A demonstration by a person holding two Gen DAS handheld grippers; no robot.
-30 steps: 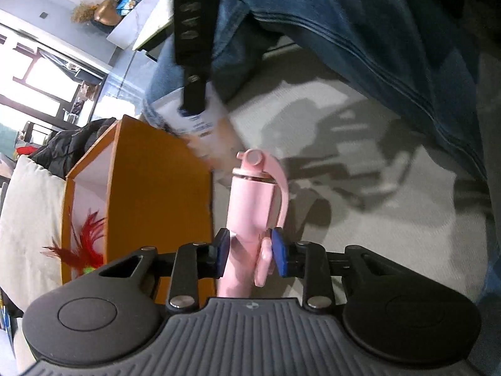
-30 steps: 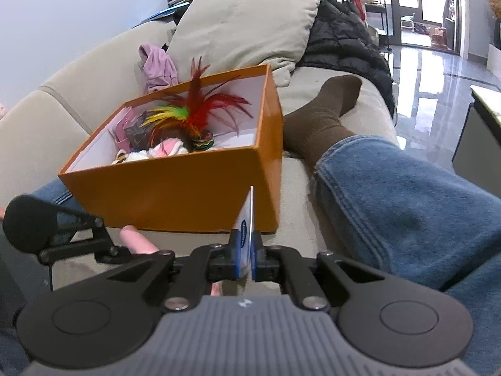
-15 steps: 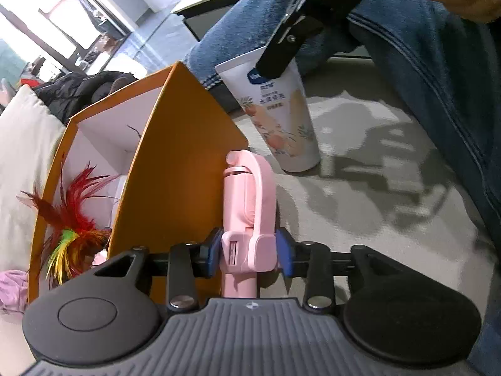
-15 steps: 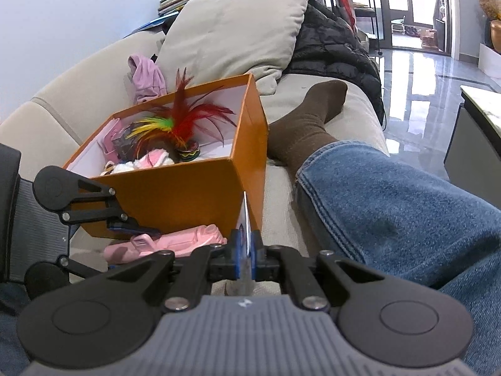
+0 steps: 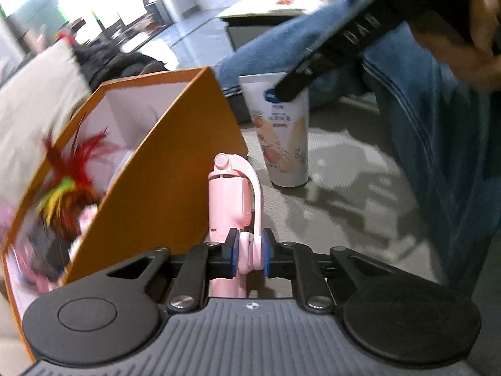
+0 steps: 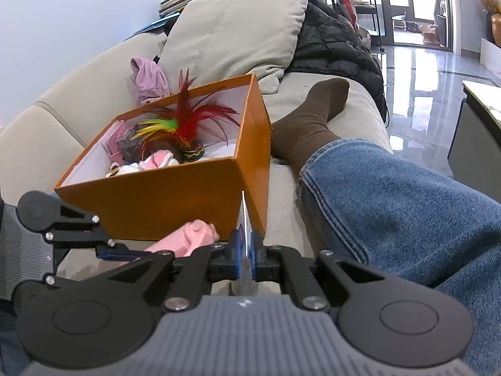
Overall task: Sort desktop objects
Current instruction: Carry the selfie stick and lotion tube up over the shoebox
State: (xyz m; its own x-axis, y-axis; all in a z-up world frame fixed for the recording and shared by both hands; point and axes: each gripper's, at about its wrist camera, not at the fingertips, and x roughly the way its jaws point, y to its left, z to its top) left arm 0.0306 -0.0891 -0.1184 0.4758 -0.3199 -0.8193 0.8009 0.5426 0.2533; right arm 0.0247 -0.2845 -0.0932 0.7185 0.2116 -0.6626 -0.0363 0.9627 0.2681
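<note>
Orange box (image 5: 150, 188): left wrist view, contents at 9 o'clock smeared by blur; only red and yellow feathers (image 5: 72, 172) can be made out.
Pink device (image 5: 231, 210): lower end hidden beneath the gripper body at 6 o'clock.
White tube (image 5: 283, 138): top edge covered by a black bar; its print is too small to read.
Hand (image 5: 476, 31): blurred, cut off at 2 o'clock.
White tube (image 6: 245, 228), right wrist view: seen edge-on, lower part hidden.
</note>
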